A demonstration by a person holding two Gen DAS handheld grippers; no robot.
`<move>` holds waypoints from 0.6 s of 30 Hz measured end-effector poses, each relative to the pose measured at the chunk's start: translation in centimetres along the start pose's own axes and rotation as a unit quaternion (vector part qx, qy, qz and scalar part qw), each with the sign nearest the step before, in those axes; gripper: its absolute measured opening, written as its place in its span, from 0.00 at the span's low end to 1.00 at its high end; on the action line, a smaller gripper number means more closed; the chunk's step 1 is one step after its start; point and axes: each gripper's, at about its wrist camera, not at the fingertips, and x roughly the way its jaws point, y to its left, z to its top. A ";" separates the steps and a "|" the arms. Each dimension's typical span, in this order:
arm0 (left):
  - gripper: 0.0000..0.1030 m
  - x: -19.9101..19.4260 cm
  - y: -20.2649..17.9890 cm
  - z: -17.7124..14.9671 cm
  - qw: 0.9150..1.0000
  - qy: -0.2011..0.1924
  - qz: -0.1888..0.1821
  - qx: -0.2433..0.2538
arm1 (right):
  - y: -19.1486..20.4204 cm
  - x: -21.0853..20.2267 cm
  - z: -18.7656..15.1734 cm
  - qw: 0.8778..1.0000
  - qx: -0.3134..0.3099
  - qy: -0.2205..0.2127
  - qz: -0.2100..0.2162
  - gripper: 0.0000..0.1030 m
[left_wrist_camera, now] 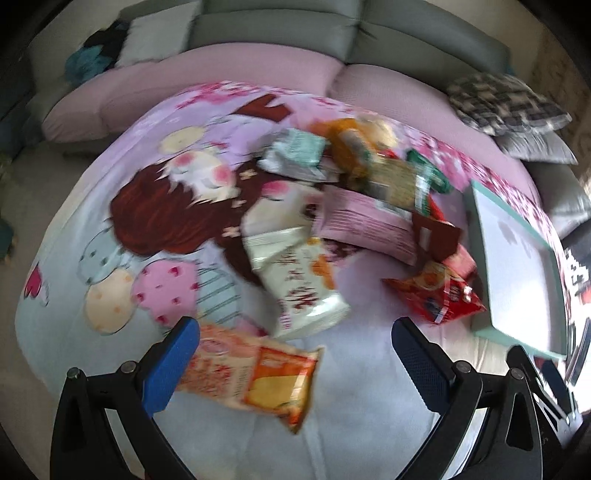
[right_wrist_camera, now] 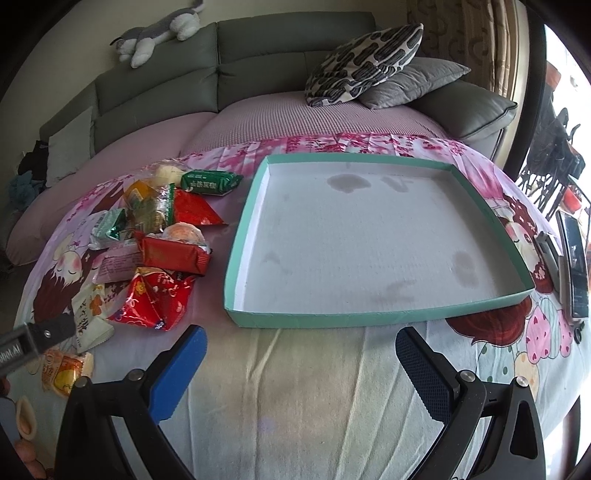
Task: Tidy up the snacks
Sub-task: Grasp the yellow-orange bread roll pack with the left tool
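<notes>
A heap of snack packets (left_wrist_camera: pixel 354 192) lies on a cartoon-print cloth. An orange packet (left_wrist_camera: pixel 258 376) lies flat between and just beyond my left gripper (left_wrist_camera: pixel 293 343), whose blue fingers stand wide open around nothing. A white packet (left_wrist_camera: pixel 299 280) and a red packet (left_wrist_camera: pixel 439 291) lie farther out. The left wrist view is blurred by motion. In the right wrist view the same heap (right_wrist_camera: pixel 155 236) sits left of a shallow teal tray (right_wrist_camera: pixel 376 317) with a bare white floor. My right gripper (right_wrist_camera: pixel 301 345) is open and empty, just short of the tray's near wall.
A grey sofa (right_wrist_camera: pixel 258 48) with pink seat covers runs behind the cloth, with a patterned cushion (right_wrist_camera: pixel 365 62) and a plush toy (right_wrist_camera: pixel 159 33). A phone (right_wrist_camera: pixel 574 266) lies at the right edge. The left gripper's body (right_wrist_camera: pixel 33 338) shows at the left.
</notes>
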 end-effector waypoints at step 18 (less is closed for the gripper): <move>1.00 3.7 3.6 -1.4 0.988 0.128 -0.034 -0.075 | -0.5 -1.9 -0.2 1.000 0.020 -0.004 -0.005 1.00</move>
